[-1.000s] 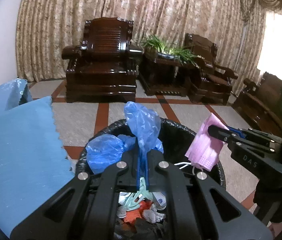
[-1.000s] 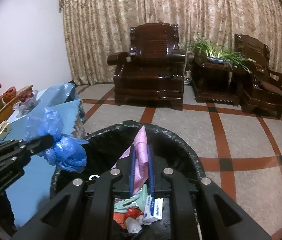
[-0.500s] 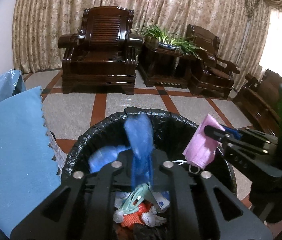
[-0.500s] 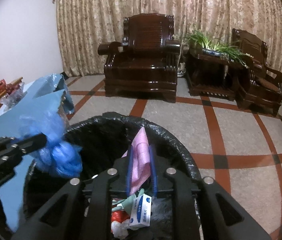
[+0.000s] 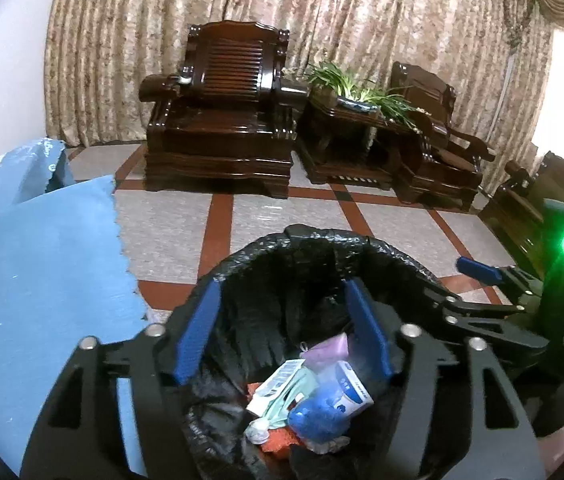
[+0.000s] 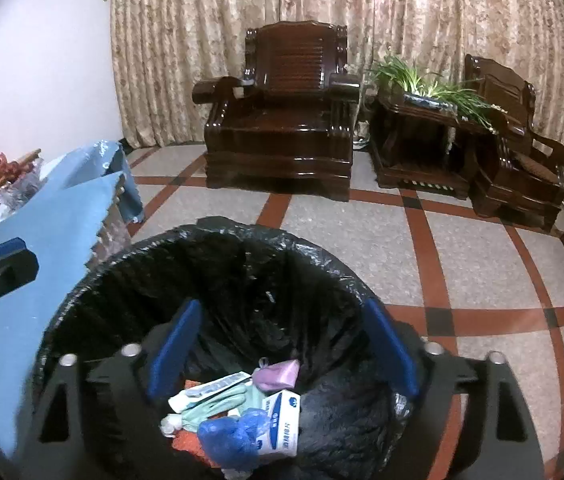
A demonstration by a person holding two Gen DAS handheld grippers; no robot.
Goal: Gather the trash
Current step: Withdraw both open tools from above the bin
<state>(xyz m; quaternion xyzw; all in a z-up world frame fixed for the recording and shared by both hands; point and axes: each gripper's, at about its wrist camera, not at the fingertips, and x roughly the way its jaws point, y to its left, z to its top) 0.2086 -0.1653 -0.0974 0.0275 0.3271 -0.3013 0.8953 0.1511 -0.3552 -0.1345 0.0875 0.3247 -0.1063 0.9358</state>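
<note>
1. At the left of both views I see the blue cloth (image 5: 37, 288) over the bench. It looks thin and limp with a pinked edge. If it were mine to collect, I would pinch a free edge, not the flat middle.

2. My left gripper (image 5: 282, 328) is low and central in the left wrist view, over the mouth of the black-lined bin (image 5: 322, 248). Its fingers (image 5: 197, 332) are opening and nothing sits between them; I see only bin liner and trash below.

3. In the bin's bottom lie the blue plastic bag (image 6: 233, 436), crumpled and featherlight, and just above it in the picture the pink mask (image 6: 277, 374). Both are soft and will not break. I judge a pinch on a bunched fold holds the bag; the film is slippery. The mask takes best by its folded body or ear loop.

4. Beside them are a white box (image 6: 282, 428), light card that would crush under a hard squeeze, and pale green gloves (image 6: 217, 400), limp.

5. My right gripper (image 6: 282, 348) is low in the right wrist view, also above the bin. Its fingers (image 6: 390, 348) are opening wide, with nothing between them.

6. At the right of the left wrist view that same gripper shows from the side, held above the rim.
</note>
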